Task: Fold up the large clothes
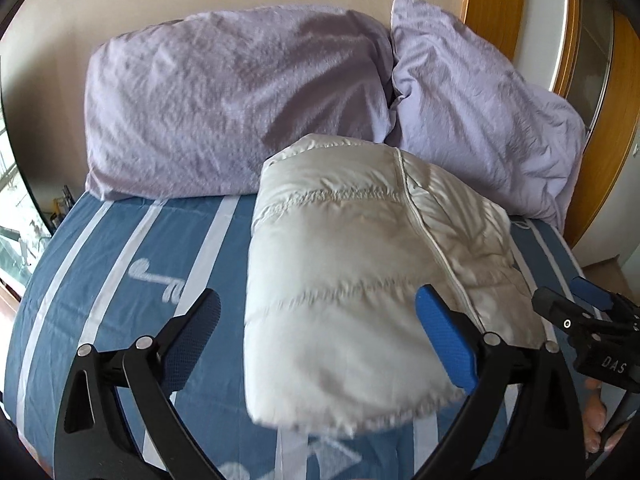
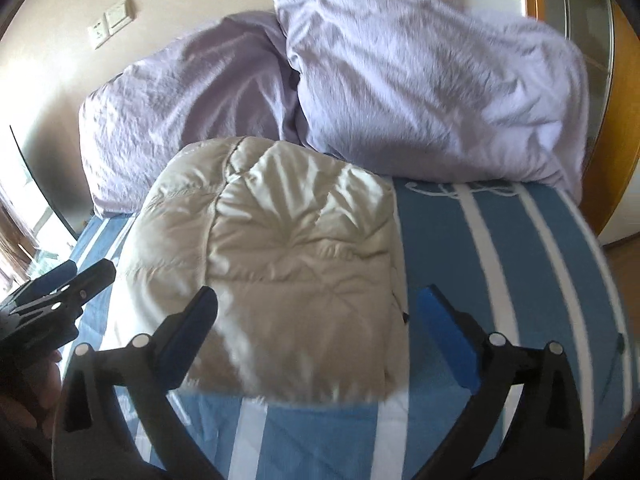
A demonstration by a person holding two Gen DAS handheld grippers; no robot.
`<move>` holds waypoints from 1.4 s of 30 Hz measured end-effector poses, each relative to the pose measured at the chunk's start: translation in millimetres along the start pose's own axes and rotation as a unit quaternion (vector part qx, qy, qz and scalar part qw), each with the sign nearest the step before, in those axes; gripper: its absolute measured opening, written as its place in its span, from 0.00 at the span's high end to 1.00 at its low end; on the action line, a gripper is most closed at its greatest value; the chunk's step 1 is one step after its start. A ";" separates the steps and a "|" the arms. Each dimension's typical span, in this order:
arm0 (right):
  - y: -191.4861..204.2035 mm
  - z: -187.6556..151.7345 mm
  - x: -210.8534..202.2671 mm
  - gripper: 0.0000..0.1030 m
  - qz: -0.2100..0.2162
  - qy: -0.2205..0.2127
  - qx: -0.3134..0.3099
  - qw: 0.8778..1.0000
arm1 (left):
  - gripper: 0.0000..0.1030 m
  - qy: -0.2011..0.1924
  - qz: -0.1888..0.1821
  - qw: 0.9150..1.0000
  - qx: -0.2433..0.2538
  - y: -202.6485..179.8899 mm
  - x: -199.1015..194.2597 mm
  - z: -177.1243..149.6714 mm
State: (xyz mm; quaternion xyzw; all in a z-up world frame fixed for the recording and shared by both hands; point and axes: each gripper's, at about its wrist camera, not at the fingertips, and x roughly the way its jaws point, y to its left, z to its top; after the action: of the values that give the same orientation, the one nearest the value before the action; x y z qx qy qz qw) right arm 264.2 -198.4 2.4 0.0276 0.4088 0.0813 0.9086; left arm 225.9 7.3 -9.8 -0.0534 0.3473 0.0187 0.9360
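A cream-white quilted puffer jacket point(image 1: 360, 280) lies folded into a compact rectangular bundle on the bed, its far end resting against the foot of the two pillows and its near edge toward the cameras. A piped seam runs lengthwise along the top layer, and the satin fabric shows stitched horizontal channels and soft creases; the near edge looks slightly blurred. Beneath it the bed sheet point(image 1: 120, 264) is blue with white stripes and small white printed motifs. The left tool point(image 1: 318, 340) hovers over the jacket's near end with its jaws spread wide, one blue pad out over the bare sheet on the left side and the other above the jacket's right part; neither pad presses the cloth, so it grasps nothing. The right tool point(image 2: 316, 332) is likewise released, jaws fully apart, one pad above the jacket's near right area and the other over the striped sheet beside it, with nothing held. Each tool appears at the edge of the other's view, just beside the jacket, and part of a hand point(image 1: 596, 412) shows below the right tool in the left wrist view. Behind the jacket two pale lilac pillows point(image 1: 224, 104) lean against a beige wall point(image 1: 60, 8), touching each other. A wall switch and socket plate point(image 2: 112, 20) sit higher up on the wall, and a wooden door frame point(image 1: 492, 4) stands to the right of the pillows.
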 end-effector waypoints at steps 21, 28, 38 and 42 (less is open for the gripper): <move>24.5 -83.0 -82.7 0.02 0.015 0.043 0.000 0.999 | 0.01 0.030 -0.036 0.999 -0.026 14.3 -83.5 -79.5; 24.4 -92.7 -86.2 0.02 0.028 0.048 0.010 0.998 | 0.01 0.034 -0.039 0.998 -0.030 13.8 -89.6 -87.5; 23.5 -98.0 -89.3 0.02 0.025 0.041 0.017 0.999 | 0.01 0.034 -0.045 0.998 -0.034 13.8 -91.3 -91.1; 22.3 -97.3 -90.0 0.02 0.025 0.036 0.019 0.999 | 0.01 0.033 -0.045 0.998 -0.037 15.3 -91.1 -90.9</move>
State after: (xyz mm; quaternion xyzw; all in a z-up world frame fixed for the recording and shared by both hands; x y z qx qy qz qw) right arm 130.0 -193.4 6.9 0.0526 0.4422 0.0974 0.8901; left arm 96.9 12.5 -20.2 -0.1044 0.3740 -0.0126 0.9214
